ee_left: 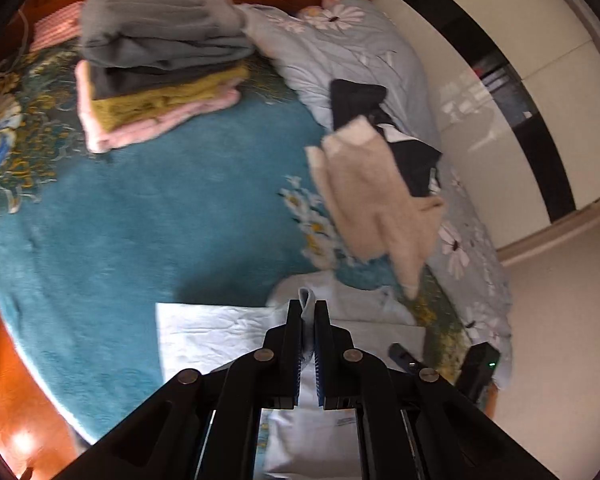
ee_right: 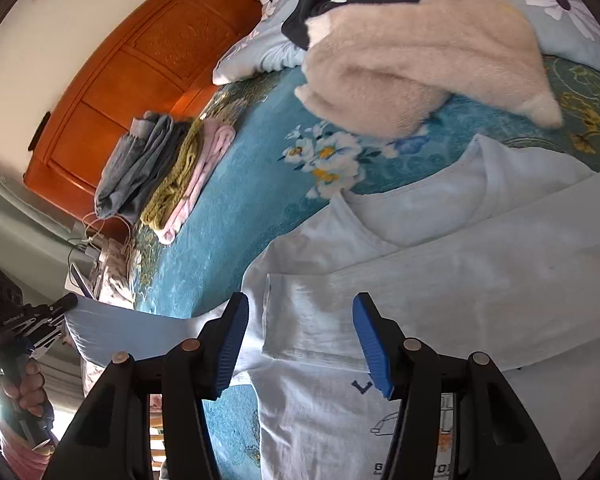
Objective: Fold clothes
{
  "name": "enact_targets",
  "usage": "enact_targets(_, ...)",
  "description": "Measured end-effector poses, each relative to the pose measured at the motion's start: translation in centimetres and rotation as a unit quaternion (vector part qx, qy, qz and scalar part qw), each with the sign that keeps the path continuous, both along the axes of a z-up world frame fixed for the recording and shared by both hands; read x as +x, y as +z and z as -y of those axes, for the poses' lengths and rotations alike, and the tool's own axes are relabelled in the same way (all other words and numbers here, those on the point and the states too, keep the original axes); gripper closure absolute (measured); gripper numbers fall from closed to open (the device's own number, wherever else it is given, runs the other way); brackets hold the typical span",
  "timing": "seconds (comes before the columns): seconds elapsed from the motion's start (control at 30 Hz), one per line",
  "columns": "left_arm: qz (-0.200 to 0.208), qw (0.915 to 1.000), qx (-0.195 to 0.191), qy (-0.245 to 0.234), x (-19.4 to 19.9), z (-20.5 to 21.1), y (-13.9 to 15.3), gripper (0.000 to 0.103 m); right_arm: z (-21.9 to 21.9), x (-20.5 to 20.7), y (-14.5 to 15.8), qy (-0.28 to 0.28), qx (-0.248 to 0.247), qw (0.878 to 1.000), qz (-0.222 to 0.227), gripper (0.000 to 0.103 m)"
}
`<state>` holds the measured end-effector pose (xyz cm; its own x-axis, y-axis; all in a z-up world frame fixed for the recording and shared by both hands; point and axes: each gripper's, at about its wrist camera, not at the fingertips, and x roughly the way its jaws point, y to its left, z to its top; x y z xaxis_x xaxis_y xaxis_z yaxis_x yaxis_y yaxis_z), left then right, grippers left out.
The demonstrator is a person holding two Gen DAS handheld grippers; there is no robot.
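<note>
While the teal floral bedspread [ee_right: 236,216] takes up most of both views, the task item is laid on its near edge: a white long-sleeve T-shirt [ee_right: 440,280], spread flat w/ the printed front up and one sleeve already crossed over the chest. The other sleeve is stretched out to the side and is pinched at its cuff by the left gripper [ee_left: 308,312], jaws clamped tight on a fold of pale cloth. The right gripper [ee_right: 300,332] is held above the shirt's chest w/ blue pads wide apart, nothing between them.

The fabric looks to be thin cotton knit: light, limp, no stiffness, likely to sag and wrinkle if lifted by one point. A hold at hems, cuff or shoulder seam is judged best, where doubled cloth gives the pads some bite; single layers may slip or drag the layer below along.

Around it: a grey-blue daisy-print quilt [ee_left: 340,52] is bunched along the far side, approx. beside the wooden headboard [ee_right: 140,80]. A fluffy beige sweater [ee_right: 420,60] is draped over a dark garment [ee_left: 356,100] just beyond the shirt's collar, near but apart from it, so a fold toward the collar could be crowded. A stack of folded clothes [ee_left: 156,64] (grey, dark, mustard, pink) sits well apart near the headboard. Nothing else is seen obstructing the shirt.
</note>
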<state>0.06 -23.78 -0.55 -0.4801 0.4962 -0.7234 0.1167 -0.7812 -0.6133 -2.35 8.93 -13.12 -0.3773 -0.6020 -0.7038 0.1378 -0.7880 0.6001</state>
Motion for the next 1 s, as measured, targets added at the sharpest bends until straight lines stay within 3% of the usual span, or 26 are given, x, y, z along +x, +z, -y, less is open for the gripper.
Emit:
enact_targets(0.07,0.0,0.9989,0.034,-0.032,-1.6,-4.2,0.2,0.097,-2.1,0.2,0.3,-0.019,-0.008,1.0,-0.001,0.047)
enact_targets(0.3,0.043,0.99,0.051,-0.124,-4.6,-18.9,-2.6,0.097,-9.2,1.2,0.1,-0.07,-0.023,0.997,0.008,0.047)
enact_targets(0.57,0.132,0.9762,-0.001,-0.172,-6.4,-29.7,-10.9,0.096,-17.2,3.0,-0.5,-0.143,-0.018,0.989,0.024,0.047)
enact_targets(0.6,0.144,0.9746,0.004,-0.172,-6.4,-30.0,-11.8,0.096,-17.8,3.3,-0.5,-0.147,-0.015,0.989,0.025,0.047)
enact_targets(0.67,0.168,0.9706,0.011,-0.172,-6.1,-30.6,-13.3,0.086,-18.9,4.0,-0.5,-0.153,-0.009,0.988,0.028,0.047)
enact_targets(0.73,0.183,0.9668,0.038,-0.175,-5.6,-30.2,-13.9,0.052,-19.5,4.5,-0.8,-0.154,-0.003,0.987,0.033,0.047)
enact_targets(0.77,0.178,0.9673,0.046,-0.175,-5.4,-29.6,-13.8,0.048,-19.6,4.5,-0.9,-0.155,-0.002,0.987,0.035,0.047)
enact_targets(0.87,0.15,0.9744,0.038,-0.164,-5.0,-26.6,-12.2,0.046,-19.4,4.4,-1.6,-0.156,-0.006,0.987,0.04,0.047)
enact_targets(1.0,0.101,0.9892,-0.028,-0.102,-2.9,-19.9,-10.5,0.043,-17.3,3.7,-2.2,-0.126,-0.009,0.991,0.042,0.047)
